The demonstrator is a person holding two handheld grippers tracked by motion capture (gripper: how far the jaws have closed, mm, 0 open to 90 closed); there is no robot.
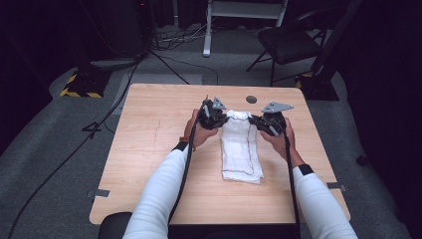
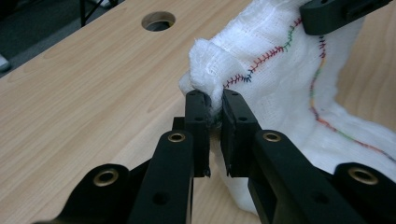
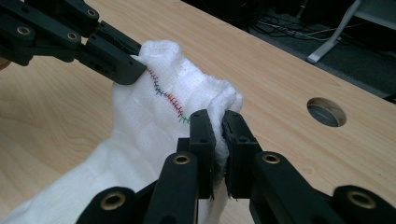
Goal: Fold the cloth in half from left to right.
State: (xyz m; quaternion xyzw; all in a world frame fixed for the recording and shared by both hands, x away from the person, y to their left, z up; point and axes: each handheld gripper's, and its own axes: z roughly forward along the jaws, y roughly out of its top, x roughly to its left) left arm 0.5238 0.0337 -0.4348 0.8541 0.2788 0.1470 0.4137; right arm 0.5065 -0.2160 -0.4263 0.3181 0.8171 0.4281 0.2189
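a round hole (image 1: 251, 99) in the wooden table (image 1: 149, 149); beyond it, a folding chair (image 1: 288, 42) and floor cables (image 1: 99, 124).

The person wears long white sleeves (image 1: 164, 184) with black cuffs. Each black tool (image 2: 214, 106) has gold rings, a grey three-cornered plate (image 1: 277, 106) and a black cable (image 1: 291, 179).

White gauzy cloth (image 1: 241, 147), waffle-like weave, edged with multicolour stitching: red, blue, green, orange, purple runs. Tabletop (image 1: 149, 149) light wood, pale grain lines, dark round hole (image 1: 251, 99) at far side. Left gripper (image 1: 215, 118) black with brass-coloured rivets, grey plate on top; right gripper (image 1: 264, 122) same black, grey plate. Sleeves (image 1: 159, 194) white, black cuffs. Floor (image 1: 50, 164) grey carpet, black cables. Yellow-black hazard stripes (image 1: 79, 93) far left. Chair (image 1: 288, 45) black, far right.
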